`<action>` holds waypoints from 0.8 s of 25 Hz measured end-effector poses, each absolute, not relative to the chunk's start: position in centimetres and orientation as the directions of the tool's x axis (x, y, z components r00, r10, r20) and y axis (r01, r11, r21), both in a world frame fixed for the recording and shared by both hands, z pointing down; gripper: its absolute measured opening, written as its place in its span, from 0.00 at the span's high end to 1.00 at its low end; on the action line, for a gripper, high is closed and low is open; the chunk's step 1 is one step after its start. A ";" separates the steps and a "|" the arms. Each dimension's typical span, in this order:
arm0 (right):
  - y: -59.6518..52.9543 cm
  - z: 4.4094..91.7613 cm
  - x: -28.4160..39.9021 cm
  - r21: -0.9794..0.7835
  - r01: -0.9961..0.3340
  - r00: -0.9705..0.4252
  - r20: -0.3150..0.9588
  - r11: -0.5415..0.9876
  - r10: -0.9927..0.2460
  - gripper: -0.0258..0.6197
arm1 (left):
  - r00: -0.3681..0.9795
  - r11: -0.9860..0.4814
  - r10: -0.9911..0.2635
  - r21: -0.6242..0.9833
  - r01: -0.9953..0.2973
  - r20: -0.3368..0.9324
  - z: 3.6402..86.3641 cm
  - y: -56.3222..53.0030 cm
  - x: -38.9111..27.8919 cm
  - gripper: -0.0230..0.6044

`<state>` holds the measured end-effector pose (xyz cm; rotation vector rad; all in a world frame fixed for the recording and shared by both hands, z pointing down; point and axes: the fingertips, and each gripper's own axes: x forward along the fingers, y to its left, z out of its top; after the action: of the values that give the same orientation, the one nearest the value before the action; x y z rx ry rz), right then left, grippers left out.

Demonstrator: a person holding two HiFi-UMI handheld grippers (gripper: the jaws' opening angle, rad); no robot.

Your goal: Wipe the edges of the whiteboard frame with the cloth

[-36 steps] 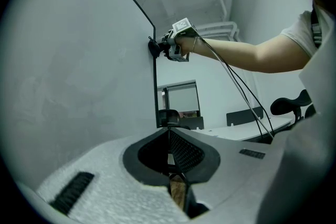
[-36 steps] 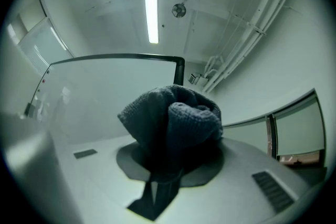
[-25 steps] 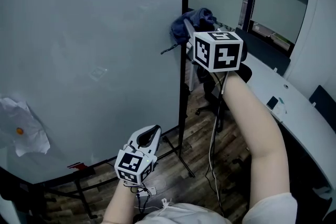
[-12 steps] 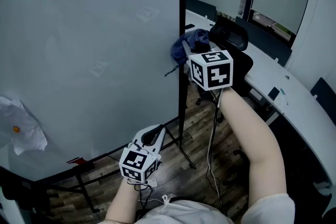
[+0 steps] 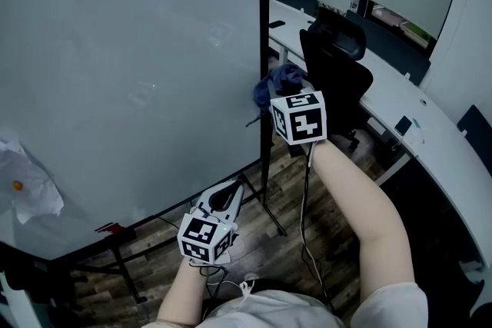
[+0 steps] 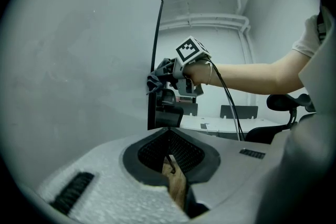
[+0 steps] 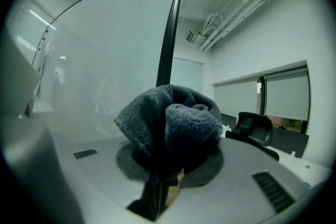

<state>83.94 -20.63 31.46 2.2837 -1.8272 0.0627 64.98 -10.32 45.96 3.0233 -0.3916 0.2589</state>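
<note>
The whiteboard (image 5: pixel 138 50) stands upright, and its black right frame edge (image 5: pixel 264 42) runs vertically. My right gripper (image 5: pixel 275 97) is shut on a bunched blue-grey cloth (image 5: pixel 280 82), which presses against that edge about halfway down. In the right gripper view the cloth (image 7: pixel 170 123) fills the jaws, with the frame edge (image 7: pixel 169 34) rising behind it. My left gripper (image 5: pixel 221 200) hangs low near the board's lower right corner, shut and holding nothing. In the left gripper view (image 6: pixel 170 153) the cloth (image 6: pixel 157 77) and the frame edge (image 6: pixel 155 60) show ahead.
A black office chair (image 5: pixel 338 61) stands just right of the frame. A long white desk (image 5: pixel 419 138) curves behind it. The board's stand legs (image 5: pixel 265 215) spread over the wooden floor (image 5: pixel 254 257). A crumpled white sheet (image 5: pixel 31 188) clings to the board's lower left. A cable (image 5: pixel 302 215) hangs from my right gripper.
My right gripper has slid the cloth down along the right frame edge. The left gripper has stayed low and barely moved.
</note>
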 end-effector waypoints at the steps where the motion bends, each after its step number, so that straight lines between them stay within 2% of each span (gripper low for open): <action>1: -20.7 32.4 83.9 0.138 -0.969 0.229 0.182 -0.206 -0.956 0.84 | 0.952 -0.962 -0.249 0.064 -0.264 0.179 46.2 -10.4 64.9 0.92; 6: -20.6 36.3 84.3 0.132 -0.971 0.226 0.253 -0.198 -0.941 0.84 | 0.941 -0.949 -0.275 0.101 -0.298 0.196 47.9 -10.7 64.6 0.92; 14: -20.1 36.4 82.8 0.308 -0.928 0.255 0.120 -0.208 -0.959 0.84 | 0.927 -0.932 -0.298 0.139 -0.334 0.226 50.0 -11.2 64.8 0.93; 20: -20.4 39.9 81.6 0.275 -0.945 0.234 0.188 -0.177 -0.954 0.84 | 0.922 -0.931 -0.294 0.143 -0.336 0.253 51.2 -11.0 64.8 0.93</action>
<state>81.59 -20.43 39.87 2.1817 -1.7597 -0.0372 64.81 -11.02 51.15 2.8981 -0.4792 0.3393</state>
